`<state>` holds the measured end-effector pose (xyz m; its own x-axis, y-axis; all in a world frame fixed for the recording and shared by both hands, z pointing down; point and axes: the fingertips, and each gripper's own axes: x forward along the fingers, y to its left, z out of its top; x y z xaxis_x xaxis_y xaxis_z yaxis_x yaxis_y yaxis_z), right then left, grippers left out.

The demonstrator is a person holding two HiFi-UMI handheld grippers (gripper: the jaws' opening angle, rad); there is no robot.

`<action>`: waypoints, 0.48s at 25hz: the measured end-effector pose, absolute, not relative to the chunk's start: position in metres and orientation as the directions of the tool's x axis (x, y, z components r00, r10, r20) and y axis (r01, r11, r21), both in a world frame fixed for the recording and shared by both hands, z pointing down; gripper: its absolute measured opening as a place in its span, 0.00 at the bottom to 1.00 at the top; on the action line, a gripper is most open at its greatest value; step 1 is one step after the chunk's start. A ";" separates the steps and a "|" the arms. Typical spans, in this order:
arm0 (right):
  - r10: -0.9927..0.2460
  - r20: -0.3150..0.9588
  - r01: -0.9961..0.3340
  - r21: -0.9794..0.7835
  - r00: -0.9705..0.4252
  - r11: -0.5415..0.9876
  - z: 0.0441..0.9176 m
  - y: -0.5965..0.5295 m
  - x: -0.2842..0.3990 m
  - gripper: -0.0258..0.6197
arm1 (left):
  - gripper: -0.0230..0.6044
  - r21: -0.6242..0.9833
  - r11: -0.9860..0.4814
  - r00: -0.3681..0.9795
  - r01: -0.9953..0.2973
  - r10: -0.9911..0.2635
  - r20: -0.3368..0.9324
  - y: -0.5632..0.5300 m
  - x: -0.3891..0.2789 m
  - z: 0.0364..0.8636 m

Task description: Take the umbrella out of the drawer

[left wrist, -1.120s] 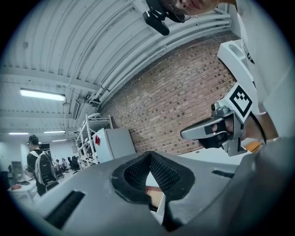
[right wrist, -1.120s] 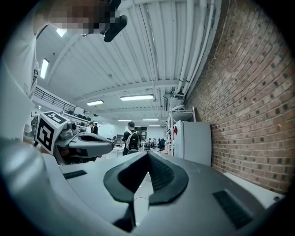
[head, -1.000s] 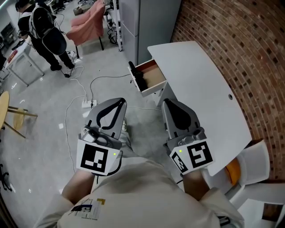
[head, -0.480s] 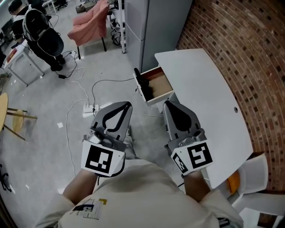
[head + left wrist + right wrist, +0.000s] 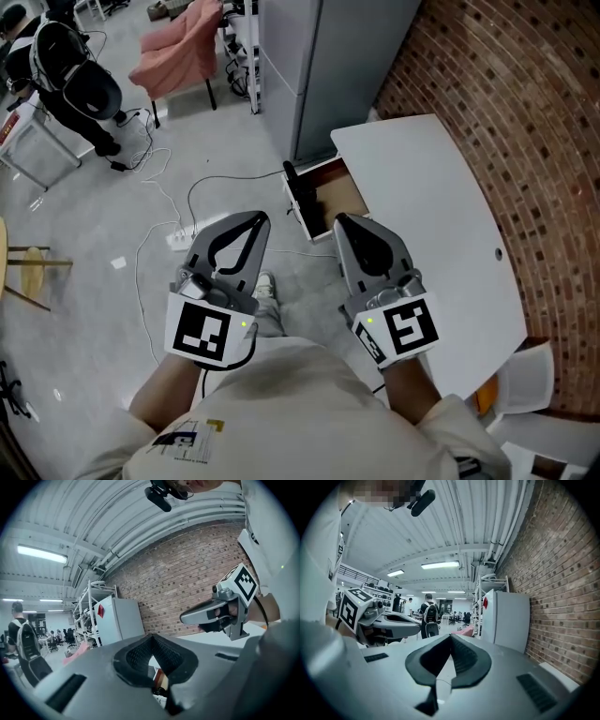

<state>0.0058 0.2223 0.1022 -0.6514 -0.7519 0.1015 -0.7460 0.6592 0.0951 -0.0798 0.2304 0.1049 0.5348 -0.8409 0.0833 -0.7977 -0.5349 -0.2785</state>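
Both grippers have closed in on the desk since the earlier frame, and the open drawer (image 5: 349, 195) that sat well ahead of them now lies just beyond their tips in the head view. The left gripper (image 5: 255, 221) and the right gripper (image 5: 343, 221) are both fully closed, jaws pressed together with nothing between them, and both point forward roughly level. The drawer juts from the near edge of the white table (image 5: 431, 197). A dark, slim shape, most likely the umbrella (image 5: 298, 193), lies inside it against the front panel. It sits ahead of the grippers and about midway between them, though the right gripper, already at the drawer's near corner, seems marginally closer. Its long axis runs along the front panel, across the direction the drawer slides, so it points away from the person much as the jaws do. Which end carries the handle is too dark to tell.
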 end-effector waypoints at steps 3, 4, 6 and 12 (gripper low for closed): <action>-0.757 0.116 -0.752 0.091 -0.643 0.653 0.102 0.186 -0.007 0.05 | 0.05 -0.271 -0.540 0.538 -0.797 -0.838 0.089 0.193 -0.096 0.103; -0.759 0.121 -0.754 0.090 -0.640 0.650 0.102 0.174 -0.011 0.05 | 0.05 -0.267 -0.544 0.541 -0.795 -0.836 0.092 0.181 -0.100 0.102; -0.763 0.132 -0.759 0.089 -0.633 0.645 0.104 0.151 -0.019 0.05 | 0.05 -0.257 -0.556 0.551 -0.791 -0.829 0.098 0.158 -0.108 0.104; -0.777 0.161 -0.776 0.084 -0.608 0.625 0.112 0.086 -0.041 0.05 | 0.05 -0.232 -0.586 0.575 -0.777 -0.809 0.118 0.092 -0.129 0.111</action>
